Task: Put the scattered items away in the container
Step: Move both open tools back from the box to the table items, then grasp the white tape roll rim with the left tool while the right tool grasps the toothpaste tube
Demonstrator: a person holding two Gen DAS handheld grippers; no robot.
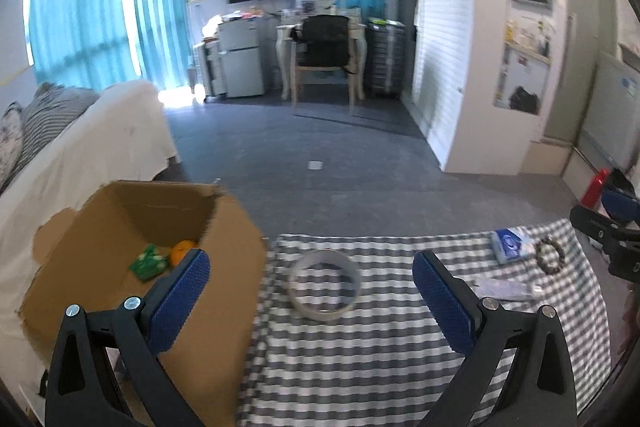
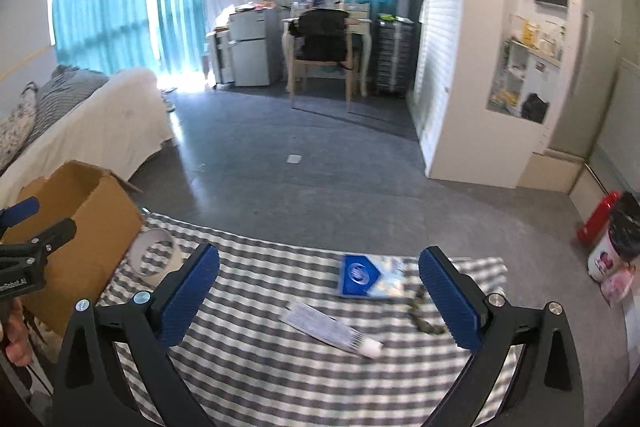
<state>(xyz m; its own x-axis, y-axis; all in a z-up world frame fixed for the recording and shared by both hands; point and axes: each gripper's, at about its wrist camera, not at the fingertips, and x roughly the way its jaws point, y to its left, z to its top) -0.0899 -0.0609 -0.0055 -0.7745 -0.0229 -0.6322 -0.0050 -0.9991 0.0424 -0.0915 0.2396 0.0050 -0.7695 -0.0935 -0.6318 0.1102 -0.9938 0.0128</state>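
Blue ribbed pads on both grippers, both spread wide w/ nothing between them. Left gripper (image 1: 311,269) hangs above the grey-and-white checked cloth (image 1: 360,367), jaws at full spread, touching nothing; the tape roll (image 1: 325,285) lies flat on the cloth between the two pads but lower down, no contact visible. Its left pad (image 1: 182,297) overlaps the cardboard box (image 1: 224,227) in view; can't tell if it touches the box wall. Box sits at the cloth's left edge, flaps up, w/ an orange (image 1: 182,251) and a green packet (image 1: 148,262) already inside on the bottom. Right gripper (image 2: 319,277) also wide open, empty, over the right part of the cloth. Ahead of it, between the pads: a blue-and-white tissue pack (image 2: 370,275) lying flat, and nearer, a flat white tube (image 2: 332,330) lying at an angle, cap end toward the camera. A dark beaded bracelet (image 2: 422,311) lies just beside the right pad (image 2: 448,301), partly hidden behind it; contact unclear. In the left wrist view the tissue pack, bracelet and tube are all on the cloth's far right, well apart from the box. Tape roll is the item nearest the box, just beside its right wall. Frames a bit blurred.
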